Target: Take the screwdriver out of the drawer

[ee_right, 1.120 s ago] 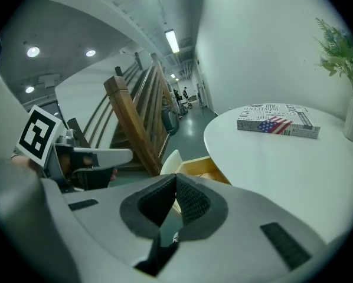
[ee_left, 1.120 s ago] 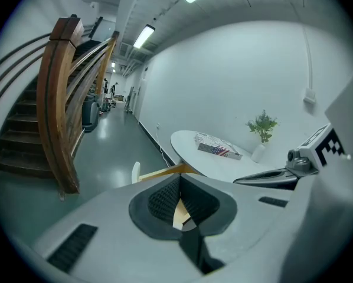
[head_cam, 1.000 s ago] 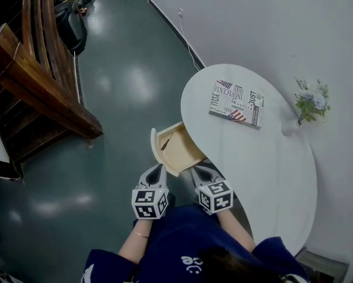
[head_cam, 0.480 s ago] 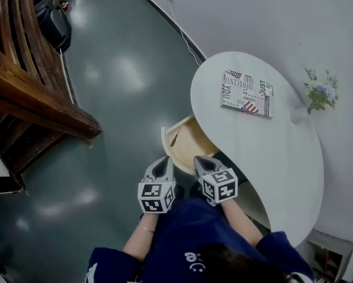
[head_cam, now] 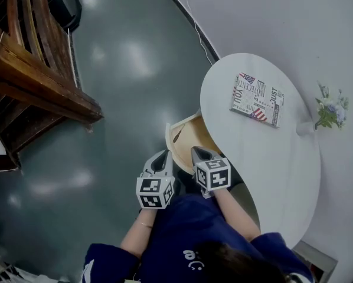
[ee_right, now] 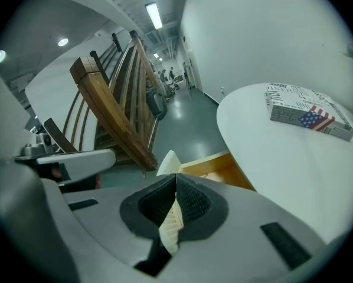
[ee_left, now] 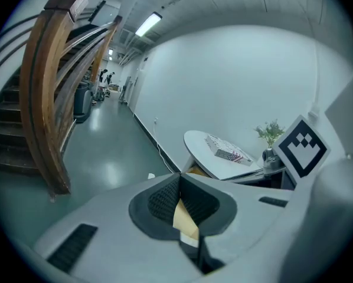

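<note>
**Open drawer, both claws closed and empty**

1. Your dark blue sleeves (head_cam: pixel 182 240): lowest in the head view, both forearms reaching forward.
2. Left gripper (head_cam: pixel 160 157): marker cube uppermost. In its own view the jaws met along one line with nothing between them.
3. Right gripper (head_cam: pixel 195 152): just beside the left one, its tips over the near corner of the drawer. You held its jaws pressed together too, and they held nothing.
4. Drawer (head_cam: pixel 191 143): pale wood, pulled out from under the table's edge, its front panel toward the floor side. It lay directly ahead of both grippers.
5. Screwdriver (head_cam: pixel 176 136): a thin dark stroke on the drawer's floor, close behind the front panel. Neither claw touched it, and it was too small to make out further.
6. Table (head_cam: pixel 265 164): white oval top, running off to your right.
7. Book (head_cam: pixel 258 99): flat on the far part of the table, its cover printed with words and a flag.
8. Vase with flowers (head_cam: pixel 331 112): at the table's far edge against the white wall.
9. Wooden staircase (head_cam: pixel 35 81): well apart, across the glossy grey-green floor (head_cam: pixel 123 93).
</note>
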Demonstrator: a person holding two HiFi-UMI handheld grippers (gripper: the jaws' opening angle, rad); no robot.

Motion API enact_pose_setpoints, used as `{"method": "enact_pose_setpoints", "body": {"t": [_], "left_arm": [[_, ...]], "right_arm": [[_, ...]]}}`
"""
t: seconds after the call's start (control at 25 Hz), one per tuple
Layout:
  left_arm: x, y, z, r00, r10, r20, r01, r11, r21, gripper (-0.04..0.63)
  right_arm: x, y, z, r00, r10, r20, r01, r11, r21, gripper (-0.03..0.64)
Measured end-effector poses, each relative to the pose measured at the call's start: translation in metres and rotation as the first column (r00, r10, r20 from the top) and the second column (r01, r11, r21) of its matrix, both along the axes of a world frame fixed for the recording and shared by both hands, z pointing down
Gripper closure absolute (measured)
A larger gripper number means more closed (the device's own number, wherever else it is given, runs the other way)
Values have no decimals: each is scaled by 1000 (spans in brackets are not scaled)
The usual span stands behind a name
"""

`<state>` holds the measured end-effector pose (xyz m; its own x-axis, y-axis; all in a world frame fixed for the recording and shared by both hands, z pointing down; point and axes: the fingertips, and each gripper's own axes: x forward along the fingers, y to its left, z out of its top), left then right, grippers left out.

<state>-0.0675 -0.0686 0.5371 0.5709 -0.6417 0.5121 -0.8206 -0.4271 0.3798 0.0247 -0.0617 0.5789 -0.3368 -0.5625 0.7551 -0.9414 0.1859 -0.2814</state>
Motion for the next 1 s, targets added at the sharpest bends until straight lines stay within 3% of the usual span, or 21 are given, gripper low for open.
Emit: {"method": "enact_pose_setpoints", "body": {"t": [0.32, 0.44, 0.6, 1.0], "left_arm": [[7, -12, -4, 999, -41, -7, 41, 999, -10, 591], [3, -11, 2, 998, -55, 10, 56, 998, -29, 591], [-6, -14, 11, 995, -94, 33, 95, 994, -55, 591], [-17, -14, 28, 986, -142, 84, 151, 982, -114, 591]], "right_arm": [[-6, -25, 34, 999, -53, 3, 53, 996, -78, 568], [-8, -29, 48, 999, -37, 3, 37, 992, -119, 557], [-9, -38, 70, 1000, 5, 28, 0, 983, -183, 476], [-1, -58, 120, 996, 93, 6, -87, 958, -274, 465]]}}
